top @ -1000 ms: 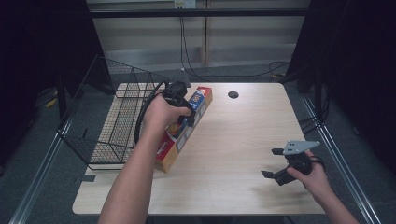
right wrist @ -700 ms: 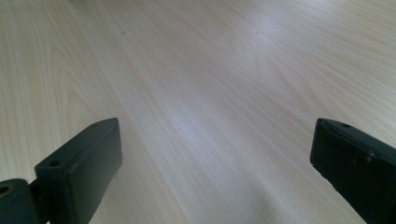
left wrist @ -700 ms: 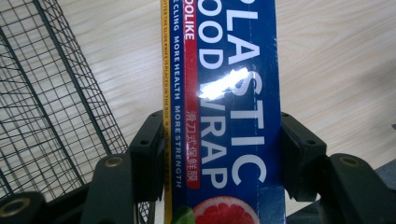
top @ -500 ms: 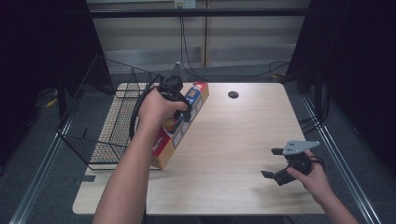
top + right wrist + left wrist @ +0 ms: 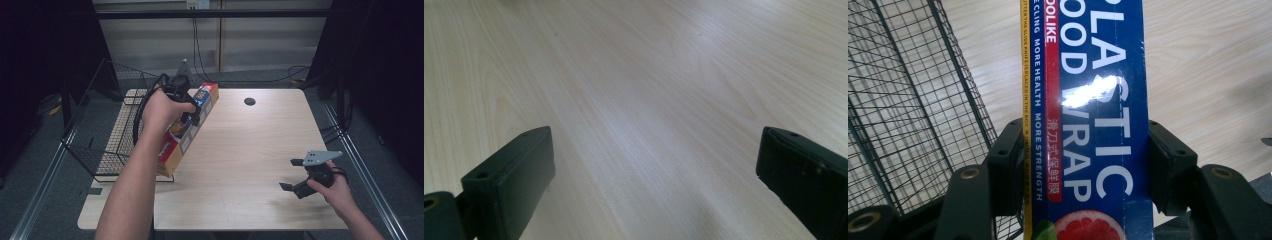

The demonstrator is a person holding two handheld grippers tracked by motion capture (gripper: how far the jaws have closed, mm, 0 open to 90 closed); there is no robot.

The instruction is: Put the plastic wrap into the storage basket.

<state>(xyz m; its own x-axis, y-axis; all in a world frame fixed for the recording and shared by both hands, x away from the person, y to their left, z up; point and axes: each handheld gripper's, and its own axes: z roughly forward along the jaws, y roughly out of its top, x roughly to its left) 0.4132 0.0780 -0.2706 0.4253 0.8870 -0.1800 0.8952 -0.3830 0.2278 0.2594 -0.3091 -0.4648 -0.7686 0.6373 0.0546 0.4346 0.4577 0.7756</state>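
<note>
A long box of plastic food wrap (image 5: 176, 145), blue, red and yellow, is held at a slant beside the wire basket (image 5: 97, 135), far end higher. My left gripper (image 5: 189, 109) is shut across its width near the far end. In the left gripper view both pads (image 5: 1007, 160) press on the sides of the box (image 5: 1098, 100), and the basket's mesh (image 5: 903, 115) lies to the left. My right gripper (image 5: 290, 174) rests low over the table's near right part, jaws wide apart. Bare wood lies between them in the right gripper view (image 5: 654, 170).
The black wire basket stands on the table's left edge, its tall back wall leaning outward. A dark round hole (image 5: 249, 101) sits near the far edge of the light wooden table (image 5: 250, 145). Cables hang behind the table.
My left hand has raised the box off the table and carried it slightly left toward the basket. The right hand has kept still.
</note>
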